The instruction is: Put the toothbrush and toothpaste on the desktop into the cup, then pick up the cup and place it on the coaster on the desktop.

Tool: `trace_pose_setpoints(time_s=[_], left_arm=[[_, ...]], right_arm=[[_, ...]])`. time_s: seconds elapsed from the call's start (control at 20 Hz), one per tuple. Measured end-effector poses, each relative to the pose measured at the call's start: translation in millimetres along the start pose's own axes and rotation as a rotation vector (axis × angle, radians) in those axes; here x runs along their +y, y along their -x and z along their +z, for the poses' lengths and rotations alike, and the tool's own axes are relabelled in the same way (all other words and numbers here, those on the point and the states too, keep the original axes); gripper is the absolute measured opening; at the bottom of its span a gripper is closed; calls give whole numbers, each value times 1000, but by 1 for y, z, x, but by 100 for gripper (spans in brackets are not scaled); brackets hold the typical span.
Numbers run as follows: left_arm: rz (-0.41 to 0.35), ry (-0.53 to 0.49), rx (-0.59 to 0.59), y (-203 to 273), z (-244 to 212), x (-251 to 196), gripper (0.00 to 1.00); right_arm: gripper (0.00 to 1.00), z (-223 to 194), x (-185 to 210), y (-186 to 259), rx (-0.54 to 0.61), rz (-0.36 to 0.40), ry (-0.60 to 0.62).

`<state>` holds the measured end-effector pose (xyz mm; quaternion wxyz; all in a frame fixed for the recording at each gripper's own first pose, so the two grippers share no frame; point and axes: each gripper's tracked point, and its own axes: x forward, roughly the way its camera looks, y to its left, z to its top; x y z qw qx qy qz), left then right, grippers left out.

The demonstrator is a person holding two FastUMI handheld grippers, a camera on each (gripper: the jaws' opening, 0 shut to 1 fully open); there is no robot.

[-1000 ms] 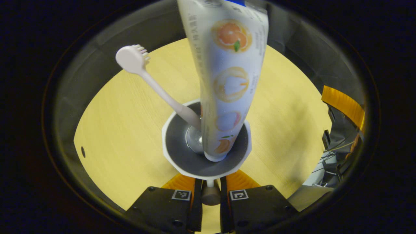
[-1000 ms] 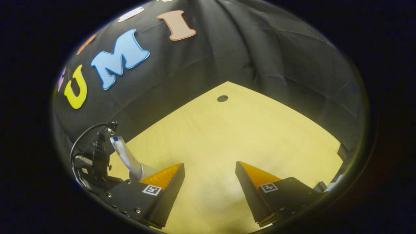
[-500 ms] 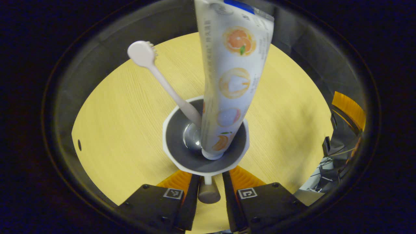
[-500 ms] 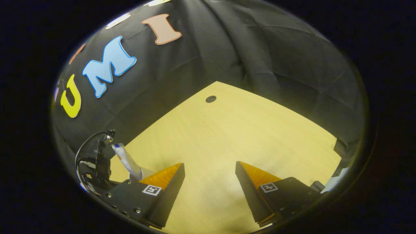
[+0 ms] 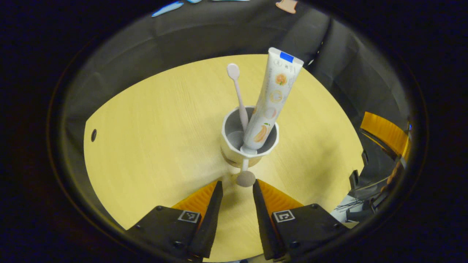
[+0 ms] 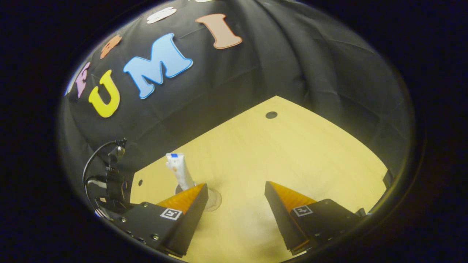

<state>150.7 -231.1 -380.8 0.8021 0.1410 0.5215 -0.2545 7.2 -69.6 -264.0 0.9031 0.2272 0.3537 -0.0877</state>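
Note:
A white cup [image 5: 234, 148] with a grey inside stands upright on the wooden desktop [image 5: 153, 146]. In it lean a pale toothbrush [image 5: 237, 91], head up, and a toothpaste tube [image 5: 273, 95] printed with oranges. A tan coaster edge [image 5: 229, 160] peeks out under the cup. The cup's handle knob [image 5: 245, 178] points at my left gripper [image 5: 236, 187], which is open just short of the knob and touches nothing. In the right gripper view the toothpaste tube [image 6: 178, 172] rises behind a finger. My right gripper [image 6: 236, 190] is open over bare desktop, with the cup to its left.
The desktop has a small round hole [image 5: 94, 135] near its left edge and another hole [image 6: 271, 114] far off in the right gripper view. Black cloth walls ring the desk. A black device with a cable [image 6: 111, 179] sits at the left. Cables [image 5: 365, 182] lie past the desk's right edge.
My left gripper has opened, let go of the cup's handle and pulled back. The cup now stands farther off on the desktop. The right gripper has stayed open and turned slightly.

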Motion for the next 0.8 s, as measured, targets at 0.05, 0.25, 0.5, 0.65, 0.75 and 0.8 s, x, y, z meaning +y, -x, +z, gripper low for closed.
trace_pose_setpoints(time_s=[0.05, 0.25, 0.5, 0.65, 0.75, 0.8], left_arm=[[23, 14, -55, 8, 5, 1, 53], [109, 12, -391, 79, 38, 3, 58], [215, 38, -765, 194, 81, 1, 57], [312, 20, -968, 265, 93, 2, 52], [385, 0, -1136, 313, 101, 5, 56], [414, -13, -1186, 334, 100, 3, 56]], right_arm=[[93, 2, 12, 9, -16, 23, 44], [93, 32, 50, 40, -122, 78, 176], [93, 89, 90, 82, -286, 132, 272], [93, 130, 119, 111, -404, 178, 294], [93, 145, 134, 128, -453, 206, 287], [93, 152, 142, 139, -482, 221, 293]])
